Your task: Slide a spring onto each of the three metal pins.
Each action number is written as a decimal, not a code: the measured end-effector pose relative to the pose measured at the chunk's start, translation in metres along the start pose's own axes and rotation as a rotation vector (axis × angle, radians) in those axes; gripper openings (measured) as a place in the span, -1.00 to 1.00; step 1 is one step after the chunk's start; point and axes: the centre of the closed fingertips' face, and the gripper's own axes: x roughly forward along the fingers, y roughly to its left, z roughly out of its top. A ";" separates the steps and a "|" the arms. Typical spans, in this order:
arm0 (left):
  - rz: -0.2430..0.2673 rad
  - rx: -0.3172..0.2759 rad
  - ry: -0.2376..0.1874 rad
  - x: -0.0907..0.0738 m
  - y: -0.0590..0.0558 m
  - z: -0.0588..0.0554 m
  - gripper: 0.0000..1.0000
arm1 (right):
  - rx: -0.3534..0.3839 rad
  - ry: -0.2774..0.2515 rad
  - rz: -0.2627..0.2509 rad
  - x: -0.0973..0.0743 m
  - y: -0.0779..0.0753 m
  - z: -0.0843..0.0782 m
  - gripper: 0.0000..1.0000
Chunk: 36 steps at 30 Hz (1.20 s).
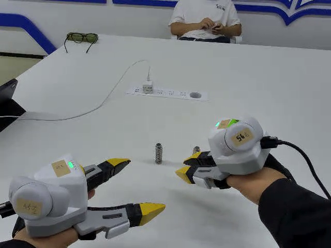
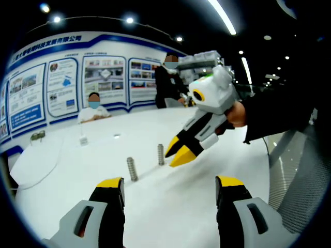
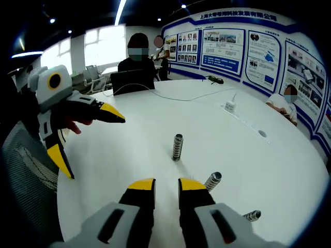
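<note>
A metal pin wrapped in a spring (image 1: 159, 153) stands upright on the white table (image 1: 248, 82); it also shows in the left gripper view (image 2: 132, 168) and the right gripper view (image 3: 177, 146). A second sprung pin (image 1: 196, 150) (image 2: 161, 154) (image 3: 213, 181) stands just behind my right gripper's fingers. A third sprung pin (image 3: 252, 215) sits at the lower right of the right gripper view. My right gripper (image 1: 185, 166) (image 3: 167, 184) hovers right of the first pin, jaws a narrow gap apart and holding nothing. My left gripper (image 1: 135, 185) (image 2: 169, 183) is wide open near the front, holding nothing.
A power strip (image 1: 168, 93) with a white charger (image 1: 148, 85) and its cable lies mid-table. Dark glasses (image 1: 81, 37) rest at the far left. A person (image 1: 205, 20) sits at the far side. A dark laptop (image 1: 8, 98) pokes in from the left edge.
</note>
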 end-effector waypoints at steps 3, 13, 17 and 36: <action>0.000 0.000 0.000 0.000 0.000 0.000 0.46 | 0.004 -0.002 -0.007 -0.005 -0.001 -0.002 -0.63; -0.005 0.000 -0.001 0.001 -0.002 0.001 0.47 | 0.019 -0.014 -0.036 -0.023 -0.005 -0.011 -0.61; -0.006 0.000 -0.002 0.001 -0.002 0.001 0.48 | 0.023 -0.016 -0.047 -0.029 -0.007 -0.013 -0.60; -0.001 -0.001 -0.001 0.002 -0.002 0.001 0.50 | 0.047 -0.038 -0.116 -0.064 -0.030 -0.024 -0.56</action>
